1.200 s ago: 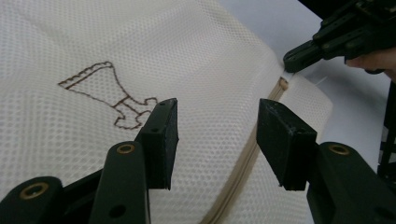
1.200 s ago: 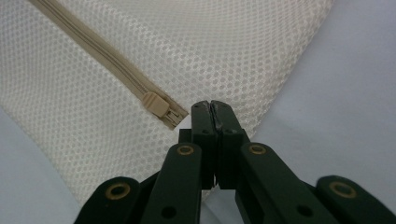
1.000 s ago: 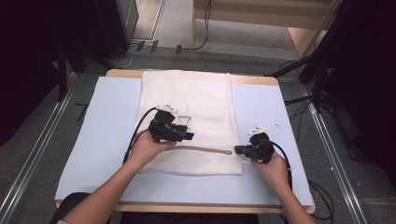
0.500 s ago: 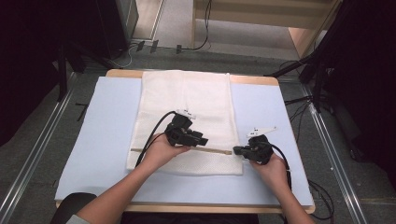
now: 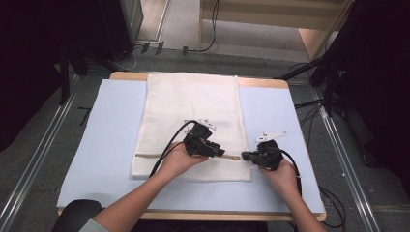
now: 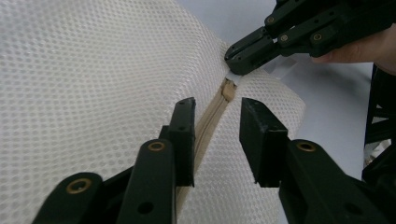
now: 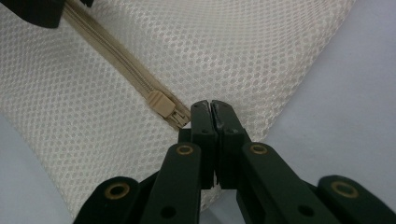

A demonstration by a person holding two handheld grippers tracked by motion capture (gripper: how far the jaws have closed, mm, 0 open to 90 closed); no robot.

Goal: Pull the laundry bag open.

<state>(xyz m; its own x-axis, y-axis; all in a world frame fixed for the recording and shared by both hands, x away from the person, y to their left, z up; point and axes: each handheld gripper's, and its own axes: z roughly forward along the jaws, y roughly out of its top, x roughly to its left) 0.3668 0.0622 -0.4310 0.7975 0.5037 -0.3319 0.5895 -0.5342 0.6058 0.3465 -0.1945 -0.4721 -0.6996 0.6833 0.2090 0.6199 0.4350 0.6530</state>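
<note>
A white mesh bag [image 5: 193, 108] lies flat on a blue mat, with a tan zipper [image 5: 150, 155] running across its near end. My left gripper [image 5: 220, 152] hovers low over the zipper [image 6: 210, 119]. Its jaws [image 6: 217, 109] stand open astride the zipper and have just been closing, with the pads off the fabric. The tan slider [image 7: 161, 102] sits at the zipper's right end. Right beside the slider, my right gripper [image 7: 211, 112] is shut on the bag's edge. That gripper also appears in the left gripper view [image 6: 233, 60] and in the high view [image 5: 245, 155].
The blue mat [image 5: 111, 125] covers a wooden table [image 5: 125, 76]. Both forearms come in from the near edge. Cables trail from each gripper. Metal rails and floor cables lie beyond the table's sides, and dark equipment stands at the left and right.
My left gripper slid right along the zipper toward the right gripper, and its jaws narrowed. The right gripper stayed put, shut on the bag's edge.
</note>
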